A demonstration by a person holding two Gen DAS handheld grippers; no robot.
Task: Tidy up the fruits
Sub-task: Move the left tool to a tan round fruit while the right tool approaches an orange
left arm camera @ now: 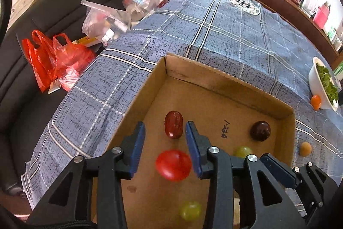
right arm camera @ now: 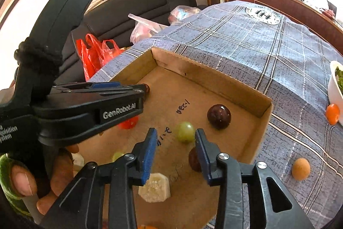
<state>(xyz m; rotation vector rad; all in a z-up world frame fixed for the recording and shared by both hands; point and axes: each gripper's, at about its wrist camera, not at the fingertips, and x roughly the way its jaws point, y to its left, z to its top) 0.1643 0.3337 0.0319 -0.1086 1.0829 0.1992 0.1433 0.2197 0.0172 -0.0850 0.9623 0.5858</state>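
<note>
Both of your grippers hang over the box (left arm camera: pixel 235 87) on the tabletop (left arm camera: pixel 214 35), fingers parted and empty. The left gripper (left arm camera: pixel 165 128) frames a date (left arm camera: pixel 173 125); a tomato (left arm camera: pixel 173 165) lies nearer you, apparently loose under the fingers. The right gripper (right arm camera: pixel 175 138) frames a green grape (right arm camera: pixel 184 132), not touching it.

Risks:
- Round fruit rolls; a lowering finger may nudge the grape or tomato away.
- The two grippers sit close together; they may collide inside the box.
- Two fruits remain outside: a tan one (right arm camera: pixel 301 169) beside the box, an orange one (right arm camera: pixel 332 114) against the bowl (right arm camera: pixel 336 87). Reaching there risks bumping the bowl.
</note>
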